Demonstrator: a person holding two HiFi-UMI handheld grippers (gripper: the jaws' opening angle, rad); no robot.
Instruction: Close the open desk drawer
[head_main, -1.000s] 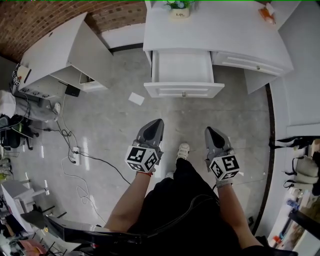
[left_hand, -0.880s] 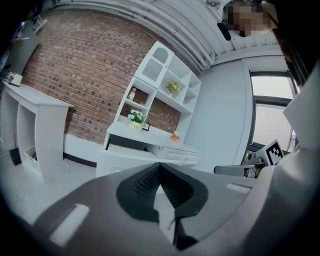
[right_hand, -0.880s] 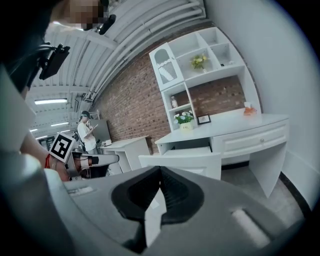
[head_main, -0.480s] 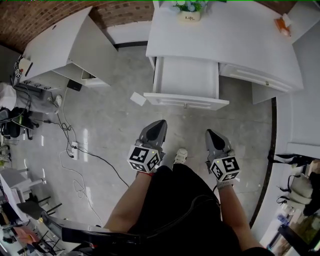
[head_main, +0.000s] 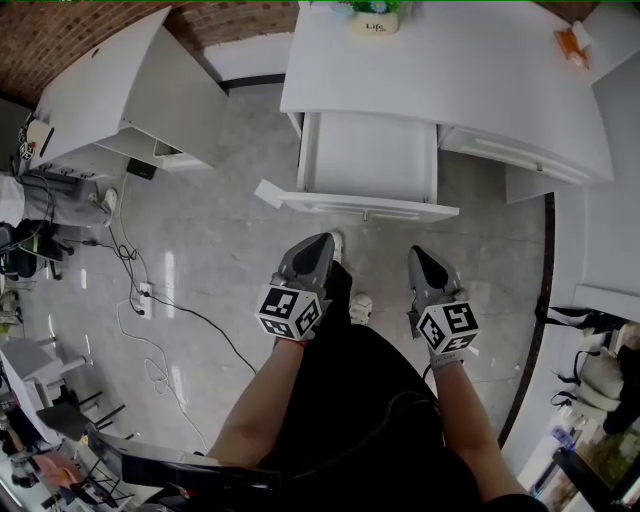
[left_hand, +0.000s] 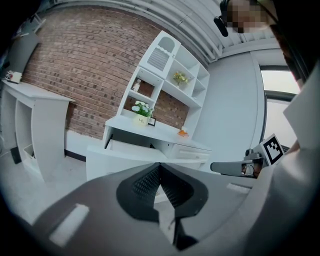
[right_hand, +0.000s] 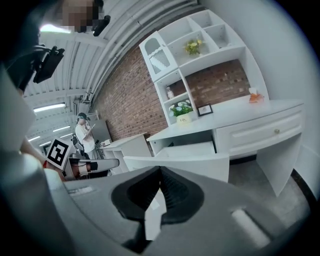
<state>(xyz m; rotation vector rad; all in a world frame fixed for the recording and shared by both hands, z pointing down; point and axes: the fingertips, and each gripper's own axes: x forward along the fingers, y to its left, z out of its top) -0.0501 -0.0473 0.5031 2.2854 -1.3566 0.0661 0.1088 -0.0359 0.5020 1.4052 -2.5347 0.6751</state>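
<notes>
– Left gripper (head_main: 322, 243) and right gripper (head_main: 416, 254): what was their condition?
– Both sets of jaws were fully together. The ribbed dark pads (left_hand: 145, 182) met tip to tip with nothing between them. Each gripper pointed at the drawer (head_main: 368, 155), the left one facing its left half and the right one its right half.
– Where was the drawer?
– It stood pulled well out from the left bay of the white desk (head_main: 450, 70). Its front panel (head_main: 330, 203) lay just beyond the gripper tips and apart from both. In my judgement the joined jaws suited the job: closing needs a push on the panel, not a grasp, and joined tips give a blunt, stiff contact.
– Materials?
– Drawer and desk were smooth white painted board with straight edges. The panel carried a moulded frame and a small knob (head_main: 367, 214) at its centre. The floor (head_main: 220, 230) was grey, polished and faintly veined, either stone or tile. The gripper shells were matte grey moulded plastic, tapering to a wedge.
– Risk?
– A push at one end only could skew the drawer on its runners. Pressure near the knob, or equal pressure on both halves, should be safer.
</notes>
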